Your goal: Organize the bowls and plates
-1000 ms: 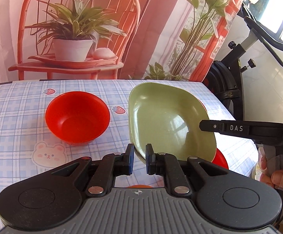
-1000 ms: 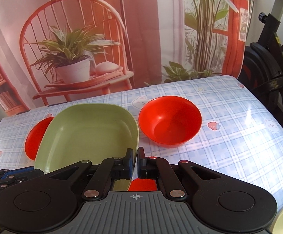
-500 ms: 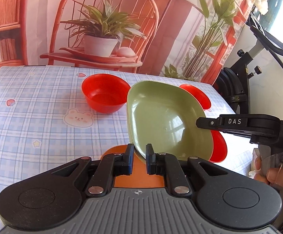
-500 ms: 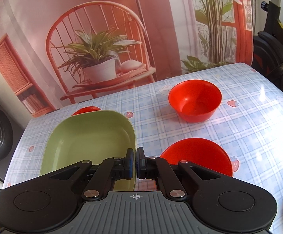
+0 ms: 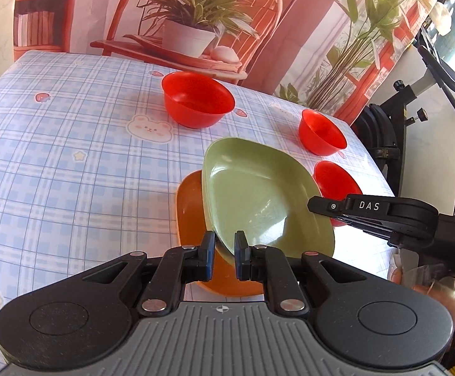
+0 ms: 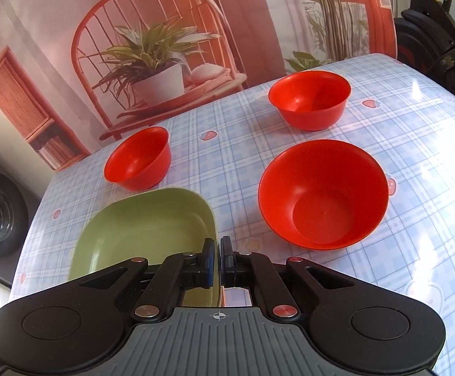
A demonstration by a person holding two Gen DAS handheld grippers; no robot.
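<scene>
Left tongs: we see our left gripper (image 5: pixel 224 252) pinching the near rim of the green rounded-square plastic plate (image 5: pixel 258 200), one finger on each side of the rim
Right tongs: our right gripper (image 6: pixel 220 258) is pinched on the opposite edge of the same green plate (image 6: pixel 145 238), its fingers nearly together with the thin rim between them
Green plate: we hold it between both tongs, tilted, just above the orange plastic plate (image 5: pixel 193 216), which lies flat on the table and shows to its left and near side; we cannot tell whether the two touch
Red plastic bowls: in the left view we count three, a large one (image 5: pixel 197 100) farther back on the cloth and two smaller ones (image 5: pixel 321 133) (image 5: pixel 335 181) near the right edge
Table: we see a blue checked oilcloth (image 5: pixel 55 156) printed with bears and strawberries
Backdrop: a printed picture of a red chair with a potted plant (image 5: pixel 193 22) hangs behind the table
</scene>
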